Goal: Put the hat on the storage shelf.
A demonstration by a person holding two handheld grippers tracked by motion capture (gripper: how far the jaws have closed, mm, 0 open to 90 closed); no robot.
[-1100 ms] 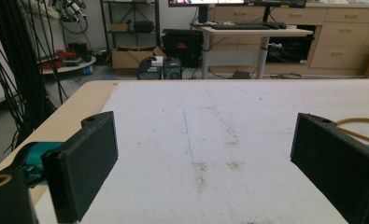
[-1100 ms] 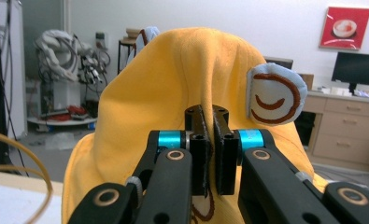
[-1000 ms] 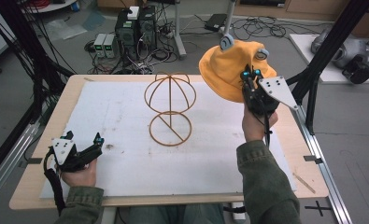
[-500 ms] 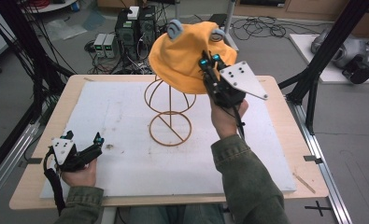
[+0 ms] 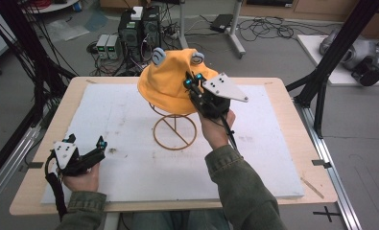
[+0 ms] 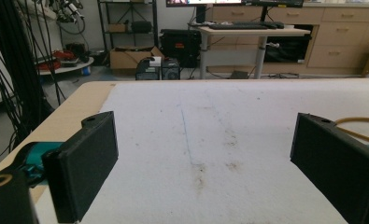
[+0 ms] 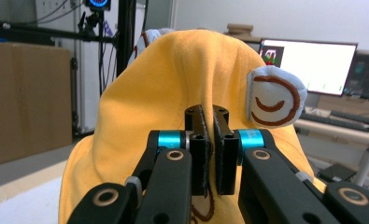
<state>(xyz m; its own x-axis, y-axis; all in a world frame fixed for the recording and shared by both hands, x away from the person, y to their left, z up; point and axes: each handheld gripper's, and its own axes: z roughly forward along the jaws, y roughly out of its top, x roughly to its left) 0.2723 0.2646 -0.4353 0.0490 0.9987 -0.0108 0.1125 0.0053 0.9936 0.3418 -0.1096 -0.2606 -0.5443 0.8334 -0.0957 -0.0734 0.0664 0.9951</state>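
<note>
The yellow hat point(image 5: 170, 84) is pinched between the closed jaws of the right gripper point(image 5: 193, 87) and held over the wire stand point(image 5: 174, 130), evidently for draping. The left gripper point(image 5: 93, 149) is rested open at near left, clear of the work.

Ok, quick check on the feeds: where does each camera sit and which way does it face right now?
High view: above the person's side, facing forward and down on the table; both forearms and tools enter from below.
Left gripper view: on the left tool, low over the white mat, facing the far desks between open jaws.
Right gripper view: on the right tool, jaws closed on the yellow hat.
Shared: the hat and wire stand, whose edge shows at the left gripper view's right.
</note>
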